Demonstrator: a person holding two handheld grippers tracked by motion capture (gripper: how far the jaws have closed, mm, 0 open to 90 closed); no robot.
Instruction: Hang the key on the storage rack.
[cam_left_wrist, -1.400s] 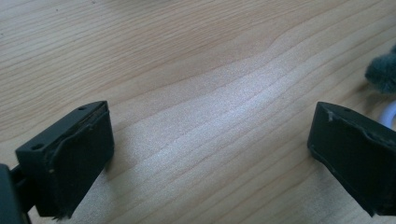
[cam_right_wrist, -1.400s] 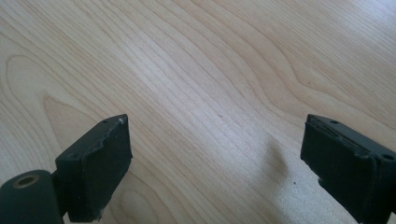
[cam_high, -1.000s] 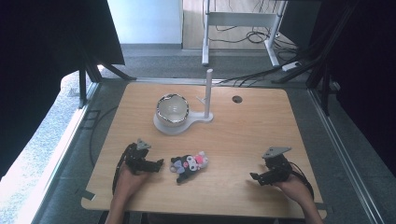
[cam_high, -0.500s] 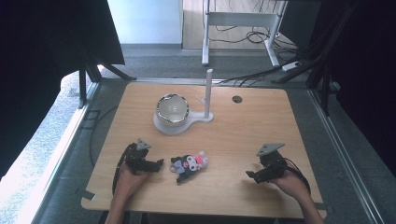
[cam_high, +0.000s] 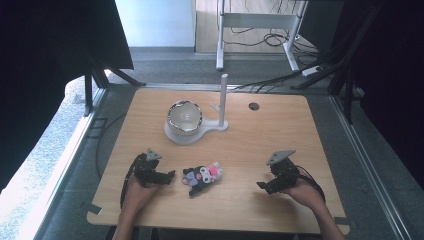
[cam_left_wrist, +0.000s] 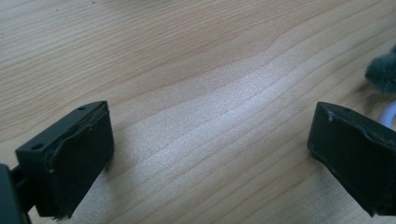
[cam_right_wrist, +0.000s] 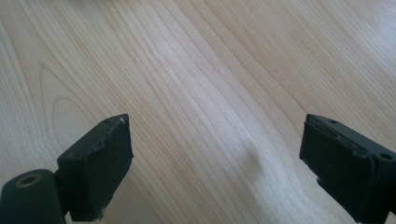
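the left claw (cam_high: 167, 176) rests low on the desk (cam_high: 280, 130) at about 8 o'clock from the desk's middle, its tips pointing toward 3 o'clock at the plush (cam_high: 202, 177), which lies just beside them but apart. in the left gripper view both black jaws stand wide apart over bare wood, nothing between them, and a grey fuzzy edge of the plush (cam_left_wrist: 383, 72) shows at 2 o'clock beyond the far jaw. the left hand (cam_high: 137, 190) holds this claw from the desk's near edge.

the right claw (cam_high: 264, 186) sits at about 4 o'clock from the desk's middle, well apart from the plush, its tips pointing toward 9 o'clock. in the right gripper view its jaws also stand wide open over plain wood grain, holding nothing. the right hand (cam_high: 305, 190) grips it from behind.

the plush lies on its side near the desk's front, between the two claws and nearer the left one; it is dark with a pink and white part toward 2 o'clock.

at 12 o'clock from the plush stands a bowl (cam_high: 184, 116) on a white base (cam_high: 207, 129), with a white post (cam_high: 223, 97) rising at the base's 3 o'clock end.
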